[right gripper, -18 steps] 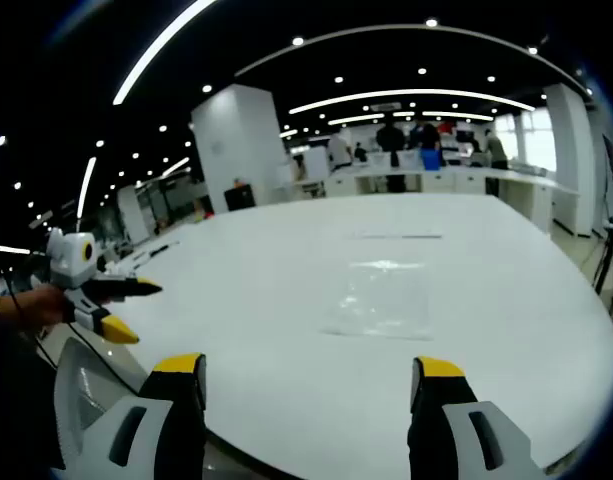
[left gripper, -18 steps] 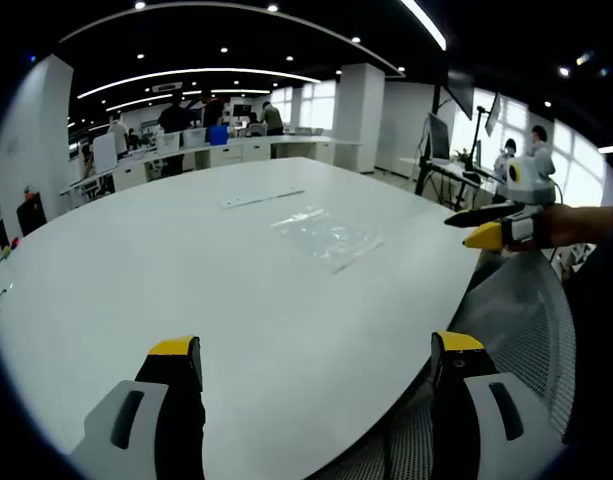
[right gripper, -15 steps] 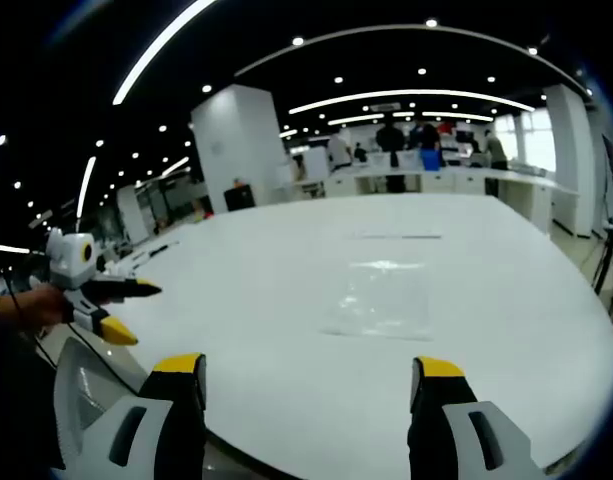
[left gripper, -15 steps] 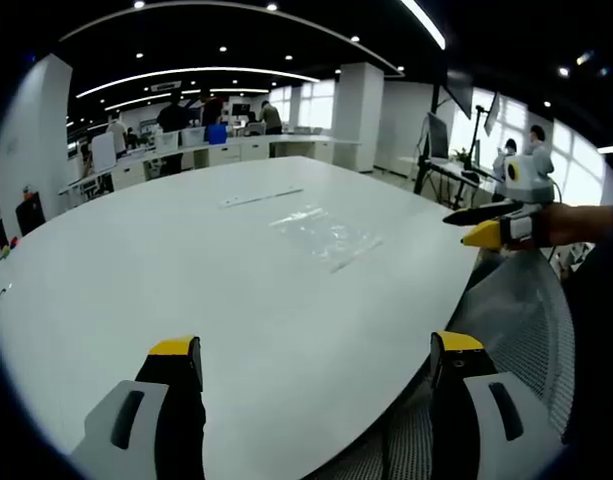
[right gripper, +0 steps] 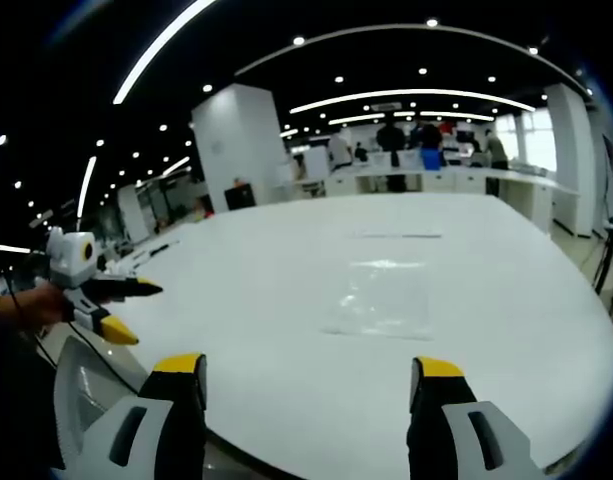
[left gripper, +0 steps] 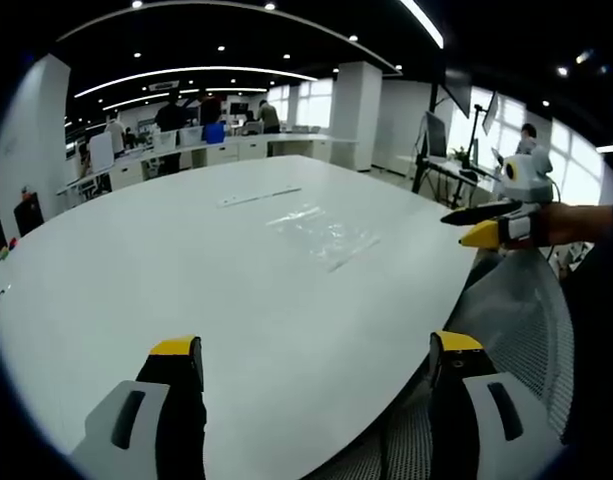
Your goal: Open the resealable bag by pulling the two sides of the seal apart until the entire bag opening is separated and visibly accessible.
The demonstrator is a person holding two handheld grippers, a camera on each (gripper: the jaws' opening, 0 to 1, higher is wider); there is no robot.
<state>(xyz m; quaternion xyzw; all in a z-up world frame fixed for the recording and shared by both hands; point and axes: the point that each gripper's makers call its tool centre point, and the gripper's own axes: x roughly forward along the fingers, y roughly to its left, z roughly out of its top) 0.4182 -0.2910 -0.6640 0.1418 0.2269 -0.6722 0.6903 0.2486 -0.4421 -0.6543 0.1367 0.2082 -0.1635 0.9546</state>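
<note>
A clear resealable bag (left gripper: 324, 236) (right gripper: 383, 298) lies flat on the big white table (left gripper: 186, 280) (right gripper: 286, 300), well ahead of both grippers. My left gripper (left gripper: 314, 352) is open, its yellow-tipped jaws wide apart above the table's near edge, nothing between them. My right gripper (right gripper: 311, 368) is open too, held short of the bag, empty. In the left gripper view the right gripper (left gripper: 486, 225) comes in from the right, held by a hand. The left gripper (right gripper: 111, 305) appears at the left of the right gripper view.
A thin clear strip (left gripper: 261, 197) (right gripper: 398, 236) lies on the table beyond the bag. A mesh chair back (left gripper: 521, 320) stands at the table's near edge. Desks, pillars and several people (right gripper: 391, 135) are far behind the table.
The left gripper view has drifted very slightly; the bag and both grippers stay as they were.
</note>
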